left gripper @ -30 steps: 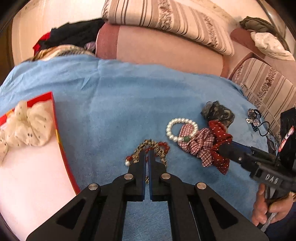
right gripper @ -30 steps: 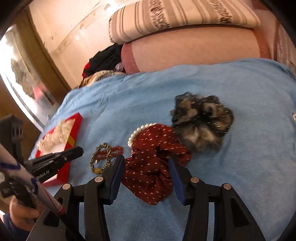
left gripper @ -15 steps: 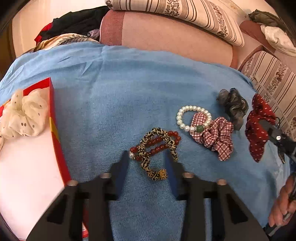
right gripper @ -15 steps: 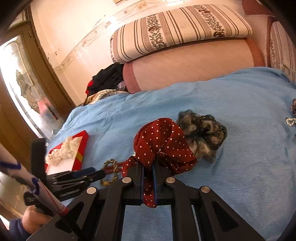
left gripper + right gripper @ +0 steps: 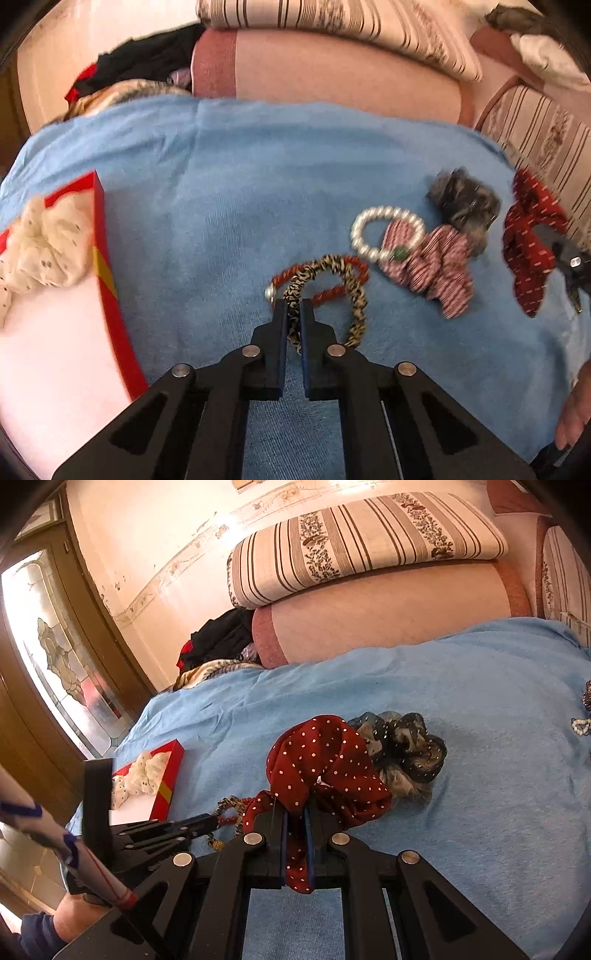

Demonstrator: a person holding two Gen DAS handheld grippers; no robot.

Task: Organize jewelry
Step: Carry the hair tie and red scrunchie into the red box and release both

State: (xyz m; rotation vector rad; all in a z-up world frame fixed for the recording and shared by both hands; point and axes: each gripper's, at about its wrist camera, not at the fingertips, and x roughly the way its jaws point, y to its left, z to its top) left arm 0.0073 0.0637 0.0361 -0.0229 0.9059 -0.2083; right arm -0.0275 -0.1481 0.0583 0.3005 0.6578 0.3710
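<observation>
My left gripper [image 5: 293,306] is shut on a leopard-print hair tie [image 5: 351,291] that lies on the blue cloth over a red bead bracelet [image 5: 328,293]. My right gripper [image 5: 295,808] is shut on a red polka-dot scrunchie [image 5: 325,764] and holds it above the cloth; it also shows in the left wrist view [image 5: 532,243]. A pearl bracelet [image 5: 364,230], a red checked scrunchie [image 5: 439,264] and a dark grey scrunchie [image 5: 465,206] lie to the right. A red box [image 5: 110,280] at the left holds a cream scrunchie [image 5: 44,240].
Blue cloth [image 5: 240,177] covers the bed. A pink bolster [image 5: 332,77] and a striped pillow [image 5: 362,539] lie behind it. Dark clothes [image 5: 147,59] are piled at the back left. More small jewelry [image 5: 581,723] lies at the far right.
My left gripper opened over the leopard-print hair tie, then shut on it. My right gripper shut on the red polka-dot scrunchie and lifted it off the cloth.
</observation>
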